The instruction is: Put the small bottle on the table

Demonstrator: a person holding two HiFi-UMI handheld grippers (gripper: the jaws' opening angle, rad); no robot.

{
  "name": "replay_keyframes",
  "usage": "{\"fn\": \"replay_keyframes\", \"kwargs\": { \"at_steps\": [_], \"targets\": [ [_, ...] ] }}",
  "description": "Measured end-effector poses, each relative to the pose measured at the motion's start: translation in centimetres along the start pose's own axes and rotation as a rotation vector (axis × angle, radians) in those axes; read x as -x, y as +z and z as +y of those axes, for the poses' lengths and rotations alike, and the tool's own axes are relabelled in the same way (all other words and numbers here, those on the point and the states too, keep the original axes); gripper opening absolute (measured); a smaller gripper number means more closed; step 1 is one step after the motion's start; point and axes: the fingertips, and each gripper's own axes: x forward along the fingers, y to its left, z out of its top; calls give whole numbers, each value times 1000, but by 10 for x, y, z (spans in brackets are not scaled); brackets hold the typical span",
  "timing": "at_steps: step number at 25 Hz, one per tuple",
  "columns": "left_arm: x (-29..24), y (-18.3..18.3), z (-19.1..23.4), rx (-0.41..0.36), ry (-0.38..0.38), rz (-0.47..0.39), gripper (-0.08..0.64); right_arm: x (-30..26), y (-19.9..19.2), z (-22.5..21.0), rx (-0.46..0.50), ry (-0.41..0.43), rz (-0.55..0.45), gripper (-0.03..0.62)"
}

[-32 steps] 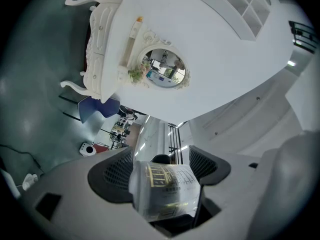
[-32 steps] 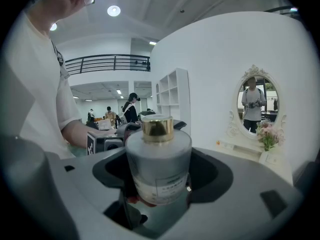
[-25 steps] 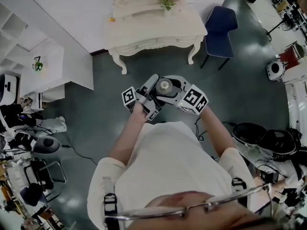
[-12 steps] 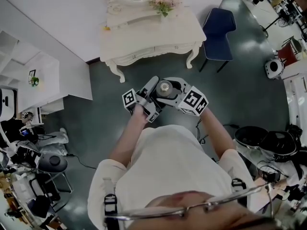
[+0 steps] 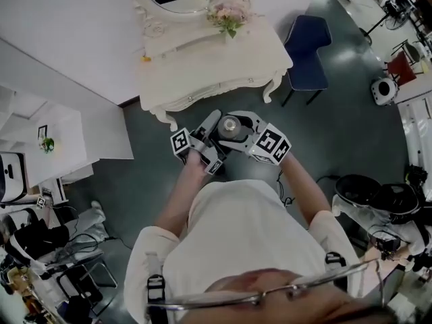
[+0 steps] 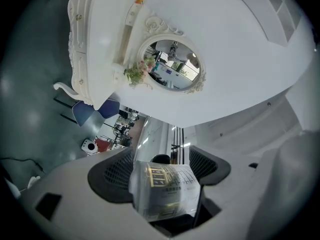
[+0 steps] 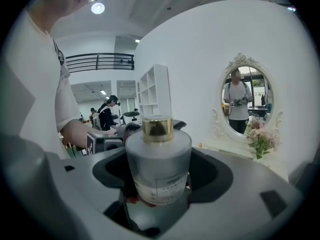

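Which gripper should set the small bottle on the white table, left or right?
Right, likely. The right gripper holds the small bottle upright, gold cap up, white table just ahead. The left gripper clamps a labelled clear item, maybe the same bottle.

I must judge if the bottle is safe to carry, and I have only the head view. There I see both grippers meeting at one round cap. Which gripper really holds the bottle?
Observer: The right gripper holds it. In the right gripper view the small bottle stands upright between its fingers, with a gold cap on top.
Operator: And the left one, is it only near?
Observer: No. In the left gripper view the left gripper has its fingers closed on a pale side with gold print, which seems to be the same bottle.
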Motion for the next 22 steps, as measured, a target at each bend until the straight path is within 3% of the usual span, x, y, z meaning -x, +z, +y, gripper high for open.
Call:
{"fn": "replay_keyframes", "kwargs": {
  "at_steps": [10, 13, 17, 20, 22],
  "targets": [
    [-14, 78, -16, 33, 30, 35, 344, -62, 21, -52, -37, -45, 10, 342],
    [-21, 179, -17, 45, 37, 40, 344, -143, 24, -114, -45, -55, 20, 342],
    [-33, 318, 9, 174, 37, 56, 344, -252, 5, -207, -114, -97, 122, 342],
    [-37, 387, 15, 191, 46, 48, 344, -308, 1, -250, -132, -95, 133, 342],
    [-41, 401, 15, 167, 48, 40, 344, -316, 1, -260, -123, -83, 112, 342]
  ]
}}
